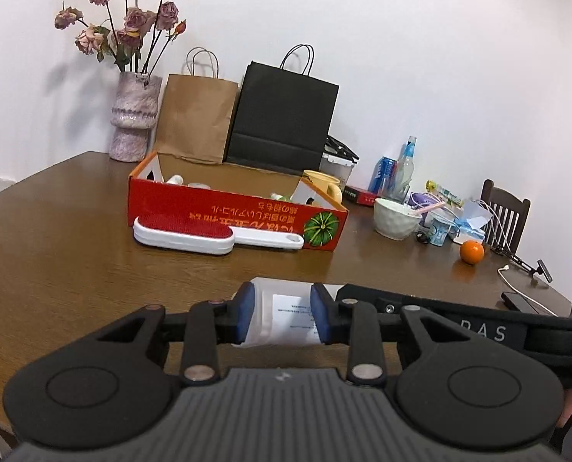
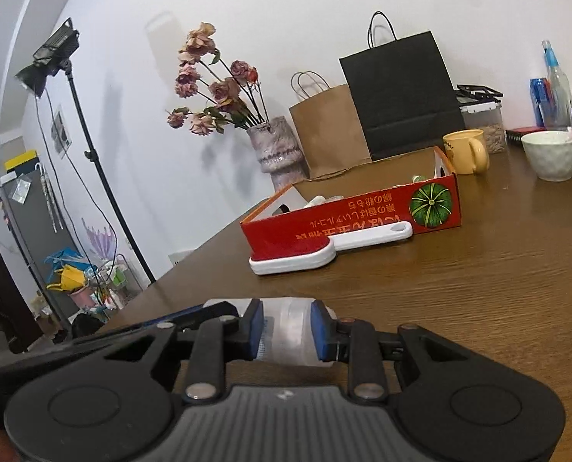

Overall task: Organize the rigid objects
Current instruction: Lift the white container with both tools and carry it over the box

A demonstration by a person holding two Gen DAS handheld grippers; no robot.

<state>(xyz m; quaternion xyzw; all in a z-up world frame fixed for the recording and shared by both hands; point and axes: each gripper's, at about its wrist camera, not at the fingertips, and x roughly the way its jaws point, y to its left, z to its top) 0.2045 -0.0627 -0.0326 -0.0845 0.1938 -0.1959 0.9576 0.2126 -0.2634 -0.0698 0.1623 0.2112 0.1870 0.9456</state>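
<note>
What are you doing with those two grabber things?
A person is tidying the table with two hand-held grippers. The left gripper and the right gripper are both shut on one clear plastic container, each at one end. Ahead, the red box already holds a few small items, and a lint brush lies against its front.

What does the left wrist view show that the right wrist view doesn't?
Left wrist only: orange, chair, phone with white cable.

Right wrist only: light stand, cluttered shelf off the table's left edge.

Both: red box, lint brush, vase, paper bags, mug, bowl. Left gripper and right gripper are each shut on a translucent bottle.
</note>
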